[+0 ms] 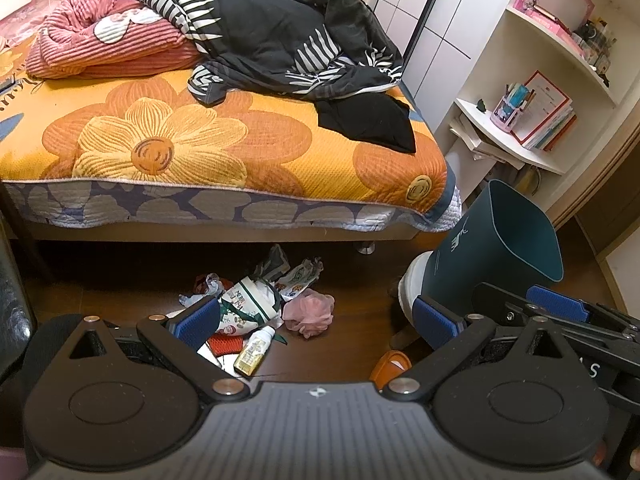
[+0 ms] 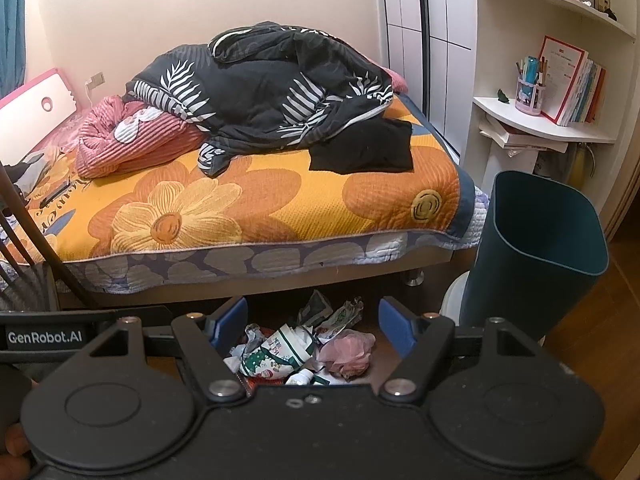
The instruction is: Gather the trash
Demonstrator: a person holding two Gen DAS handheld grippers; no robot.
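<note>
Left wrist view first: nearest to us, our left gripper point(image 1: 318, 318) has its blue-padded jaws spread wide with nothing between them, and just to its right the blue pads of our right gripper point(image 1: 558, 304) show, too partly for this view to tell its state. From the right wrist view, our right gripper point(image 2: 312, 326) is also wide open and empty, its fingers framing the pile below. On the dark wooden floor point(image 1: 352, 344), just beyond the fingertips, lies the heap of mixed trash point(image 1: 260, 300): a crumpled white-and-green printed snack wrapper point(image 1: 250, 306), a soft crumpled pink tissue wad point(image 1: 310, 312), a small white-capped bottle with a gold label point(image 1: 256, 352) lying on its side, and scraps of red and white packaging. These pieces touch and overlap at the bed's foot. To the right of the pile stands a tall dark teal plastic waste bin point(image 2: 536, 256), upright in the right wrist view, with no contents visible from here. We judge that collecting has not yet begun; the next move calls for lowering one gripper onto a loose piece, likely the wrapper or tissue, then carrying it to the bin. Farther back, a bed with an orange flower-patterned cover point(image 2: 280, 208) holds a rumpled black leaf-print quilt point(image 2: 272, 88).
</note>
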